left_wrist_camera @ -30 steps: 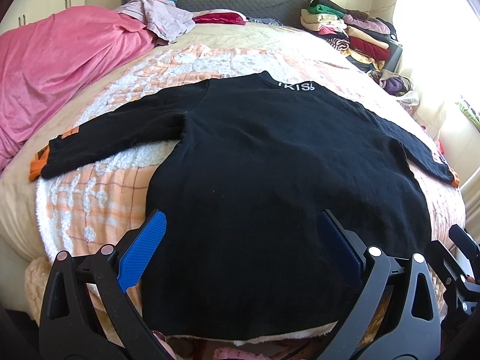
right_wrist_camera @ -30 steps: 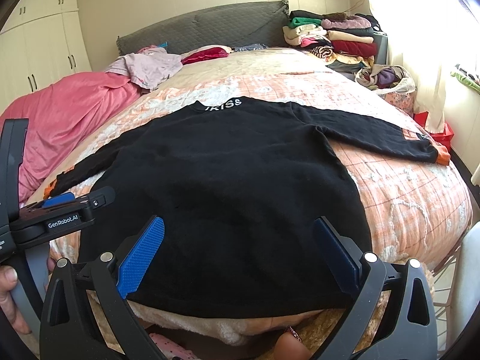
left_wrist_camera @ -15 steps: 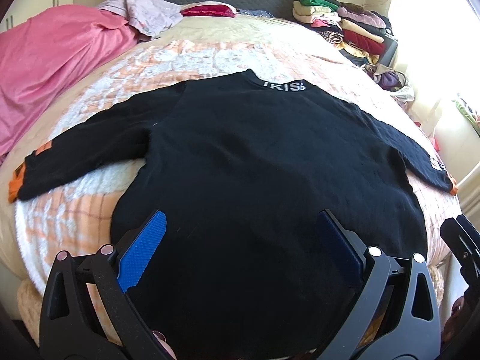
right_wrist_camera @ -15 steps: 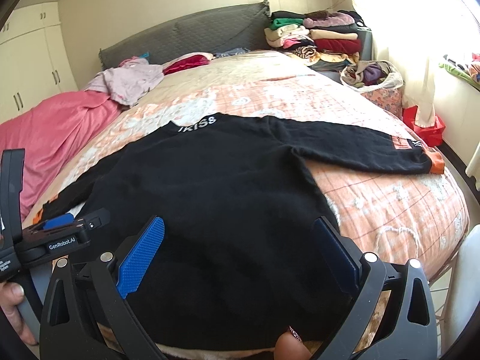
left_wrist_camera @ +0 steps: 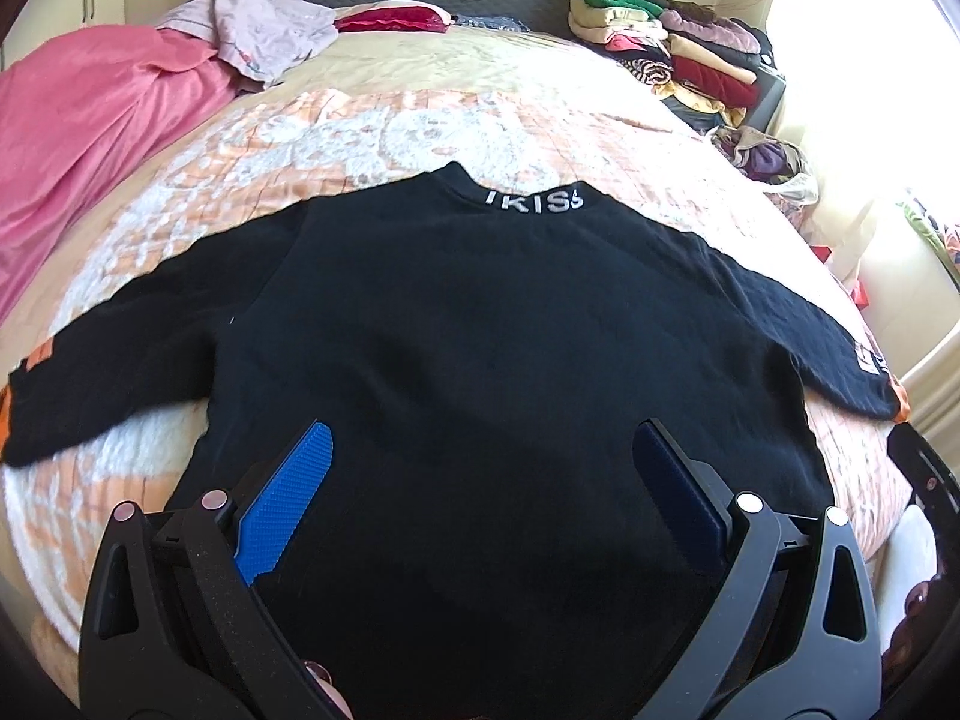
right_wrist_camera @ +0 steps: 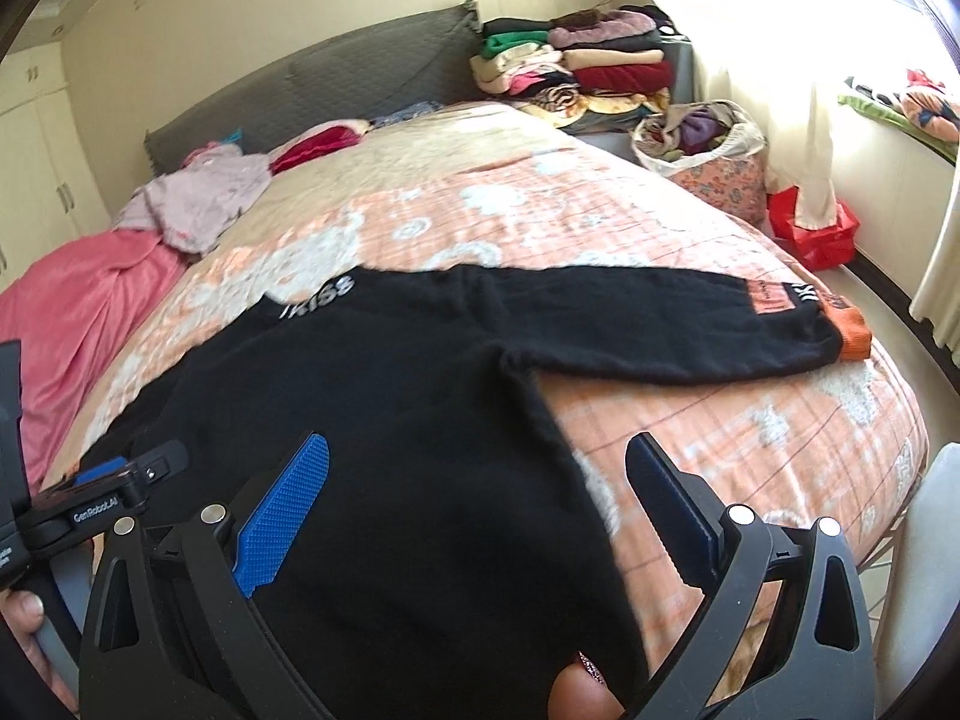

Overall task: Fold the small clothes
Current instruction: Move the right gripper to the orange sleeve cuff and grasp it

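Note:
A black long-sleeved sweater (left_wrist_camera: 480, 348) lies flat on the bed with its sleeves spread out, white lettering on the collar (left_wrist_camera: 534, 202) and orange cuffs. It also shows in the right wrist view (right_wrist_camera: 384, 420), with the right sleeve's orange cuff (right_wrist_camera: 849, 333) at the right. My left gripper (left_wrist_camera: 480, 462) is open and empty above the sweater's lower body. My right gripper (right_wrist_camera: 477, 474) is open and empty above the sweater's right side edge. The left gripper's body (right_wrist_camera: 90, 498) shows at the left of the right wrist view.
The sweater lies on a bed with an orange and white blanket (left_wrist_camera: 420, 126). A pink duvet (left_wrist_camera: 90, 114) and loose clothes (left_wrist_camera: 264, 30) lie at the far left. Stacked folded clothes (right_wrist_camera: 570, 72), a clothes bag (right_wrist_camera: 702, 150) and a red item (right_wrist_camera: 810, 228) stand beside the bed at the right.
Both grippers have moved forward over the sweater. The right gripper has swung to the right, towards the right sleeve. Both have stayed open. The sweater has not moved.

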A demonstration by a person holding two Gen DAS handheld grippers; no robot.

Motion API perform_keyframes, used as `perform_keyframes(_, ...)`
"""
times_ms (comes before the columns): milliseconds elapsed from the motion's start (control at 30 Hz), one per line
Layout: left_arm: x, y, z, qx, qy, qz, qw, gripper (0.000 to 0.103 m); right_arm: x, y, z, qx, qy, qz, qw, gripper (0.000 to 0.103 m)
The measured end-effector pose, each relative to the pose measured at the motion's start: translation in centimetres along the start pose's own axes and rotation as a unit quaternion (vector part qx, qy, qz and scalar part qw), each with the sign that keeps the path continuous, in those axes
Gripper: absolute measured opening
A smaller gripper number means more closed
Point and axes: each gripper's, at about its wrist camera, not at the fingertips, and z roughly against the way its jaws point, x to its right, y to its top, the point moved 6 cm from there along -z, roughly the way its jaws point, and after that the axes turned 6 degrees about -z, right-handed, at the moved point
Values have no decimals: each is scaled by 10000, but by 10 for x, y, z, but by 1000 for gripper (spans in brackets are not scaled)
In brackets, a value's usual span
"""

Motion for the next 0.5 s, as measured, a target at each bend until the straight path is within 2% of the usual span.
perform_keyframes(233, 11, 24, -16, -49, -50, -75, 9999, 95, 33, 25, -13, 82, -260, -431, 9987, 99)
perform_keyframes(500, 23, 44, -35, -169, -14, -191, 9997, 95, 88, 50, -29, 136, -629, -1117, 9917, 99)
